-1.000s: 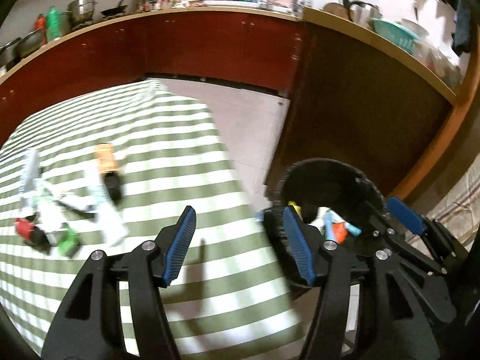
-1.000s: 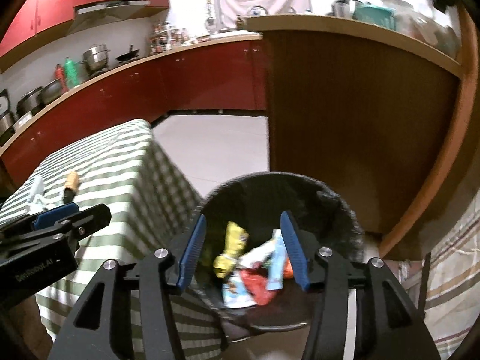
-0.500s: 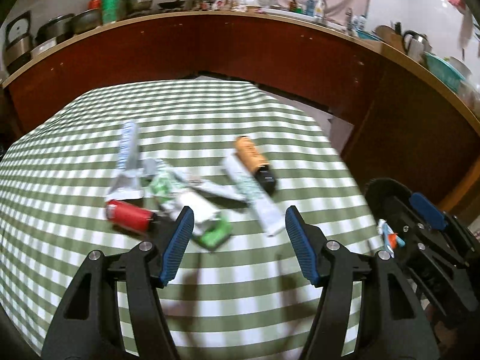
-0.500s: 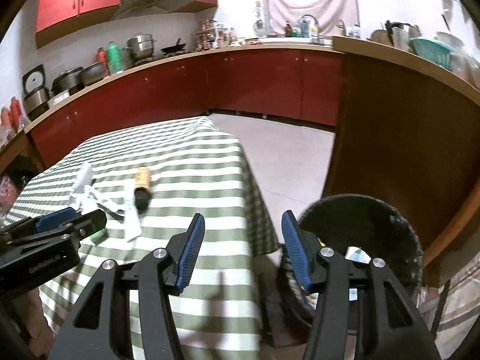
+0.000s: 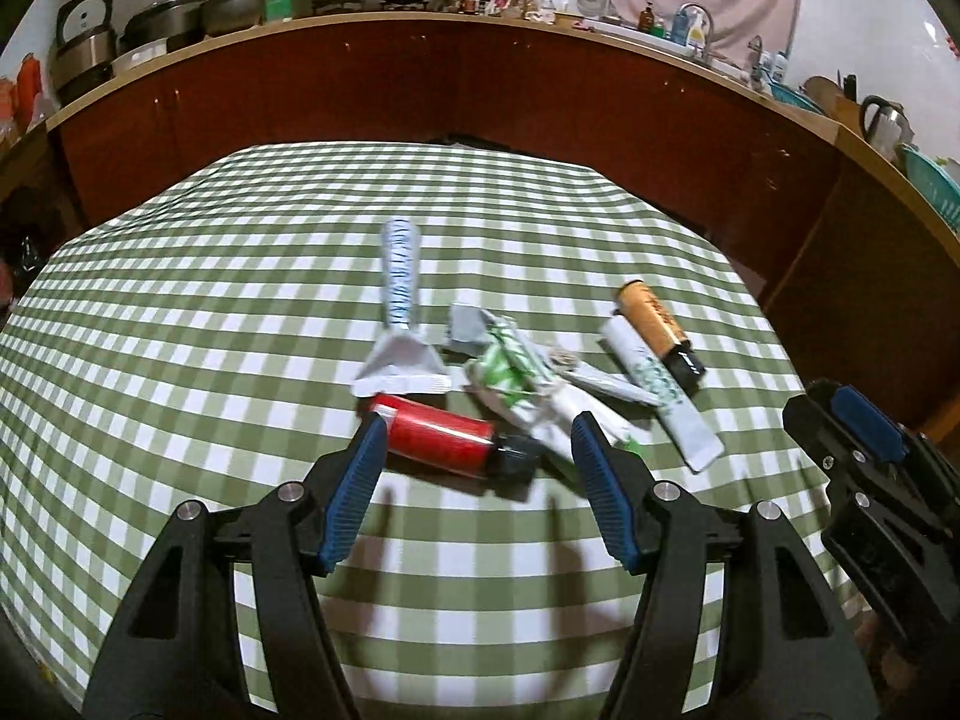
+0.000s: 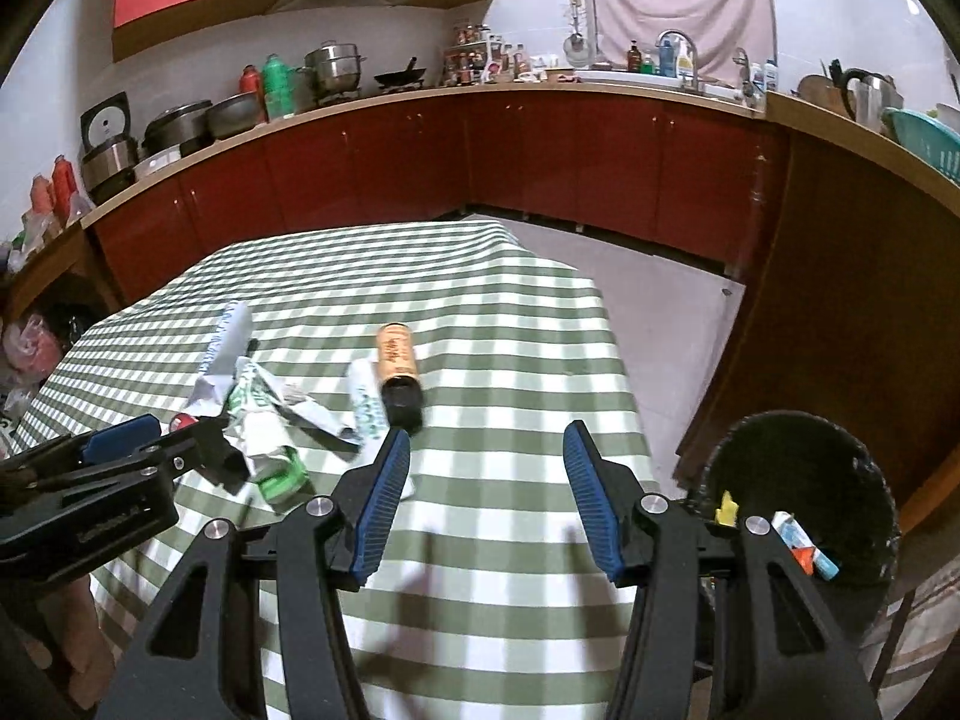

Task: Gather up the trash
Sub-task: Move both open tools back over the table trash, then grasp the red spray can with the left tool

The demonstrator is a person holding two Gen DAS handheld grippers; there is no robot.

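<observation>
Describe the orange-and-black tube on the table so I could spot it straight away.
Find the green-checked tablecloth and the litter heaped at its middle. The orange tube lies at the heap's edge nearest the black bin, beside a white tube. It alone has an orange body with a black cap.

Open left gripper (image 5: 471,480) poised over a checked surface (image 5: 180,360), red tube (image 5: 441,435) lying between its fingers; crumpled wrappers (image 5: 516,369) and orange tube (image 5: 654,324) just beyond.
</observation>
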